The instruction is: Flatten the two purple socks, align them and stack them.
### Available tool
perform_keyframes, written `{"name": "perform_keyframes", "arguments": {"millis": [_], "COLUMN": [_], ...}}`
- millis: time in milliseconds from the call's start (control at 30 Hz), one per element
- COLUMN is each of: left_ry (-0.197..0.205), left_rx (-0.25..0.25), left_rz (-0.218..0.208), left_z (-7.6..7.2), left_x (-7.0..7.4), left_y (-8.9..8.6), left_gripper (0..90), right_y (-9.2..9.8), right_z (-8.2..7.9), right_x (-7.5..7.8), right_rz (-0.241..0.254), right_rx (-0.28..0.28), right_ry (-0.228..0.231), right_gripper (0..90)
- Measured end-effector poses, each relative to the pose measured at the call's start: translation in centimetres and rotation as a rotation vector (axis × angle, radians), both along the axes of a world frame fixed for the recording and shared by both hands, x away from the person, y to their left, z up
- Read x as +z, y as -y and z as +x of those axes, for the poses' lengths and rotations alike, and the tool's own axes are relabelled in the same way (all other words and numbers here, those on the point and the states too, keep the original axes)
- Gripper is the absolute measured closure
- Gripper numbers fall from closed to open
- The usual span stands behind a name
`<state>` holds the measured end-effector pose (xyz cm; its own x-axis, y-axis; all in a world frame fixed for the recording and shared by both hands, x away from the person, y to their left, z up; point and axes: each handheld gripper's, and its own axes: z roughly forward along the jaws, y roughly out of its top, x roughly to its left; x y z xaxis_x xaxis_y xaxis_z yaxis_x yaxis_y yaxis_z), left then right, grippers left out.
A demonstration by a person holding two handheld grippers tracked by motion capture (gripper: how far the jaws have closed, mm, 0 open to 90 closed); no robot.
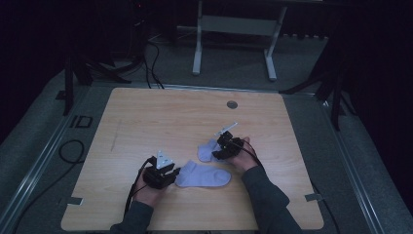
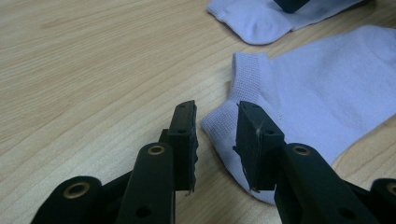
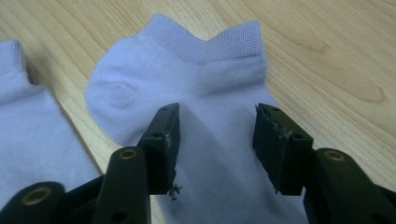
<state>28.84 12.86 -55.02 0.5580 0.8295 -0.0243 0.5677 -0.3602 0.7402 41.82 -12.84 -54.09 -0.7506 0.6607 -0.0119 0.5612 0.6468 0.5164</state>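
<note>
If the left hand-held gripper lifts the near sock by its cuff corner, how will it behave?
The near sock lies limp and flat on the table, so it will probably droop from the pinched cuff. It looks like thin knit, likely very light. Its ribbed fabric should grip the pads rather than slip. The left hand-held gripper stands open astride the cuff corner.

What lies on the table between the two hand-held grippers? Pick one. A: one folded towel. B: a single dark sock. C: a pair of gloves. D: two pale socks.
D: two pale socks lie flat on the table, the near sock and the far sock.
</note>
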Motion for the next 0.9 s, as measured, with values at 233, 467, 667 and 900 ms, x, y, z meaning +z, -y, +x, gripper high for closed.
{"name": "perform_keyframes", "arguments": {"millis": [233, 467, 667, 900], "left_ry": [0.0, 0.0, 0.0, 0.002], "left_rx": [0.002, 0.004, 0.004, 0.003], "left_rz": [-0.002, -0.004, -0.005, -0.002], "left_z": [0.0, 0.0, 0.0, 0.0], "left_x": [0.1, 0.1, 0.1, 0.1], "left_y": [-0.1, -0.1, -0.1, -0.1], "left_gripper": [67.7, 67.6, 67.3, 67.1], "right_y": [0.0, 0.0, 0.5, 1.0], "right_z": [-0.1, -0.4, -0.7, -1.7], "right_x": [0.0, 0.0, 0.1, 1.6], "right_rz": [0.003, 0.013, 0.033, 0.06], "right_rx": [-0.028, -0.052, -0.07, -0.059], "right_ry": [0.014, 0.025, 0.02, 0.054], "right_gripper": [73.0, 86.0, 86.3, 86.3]}}
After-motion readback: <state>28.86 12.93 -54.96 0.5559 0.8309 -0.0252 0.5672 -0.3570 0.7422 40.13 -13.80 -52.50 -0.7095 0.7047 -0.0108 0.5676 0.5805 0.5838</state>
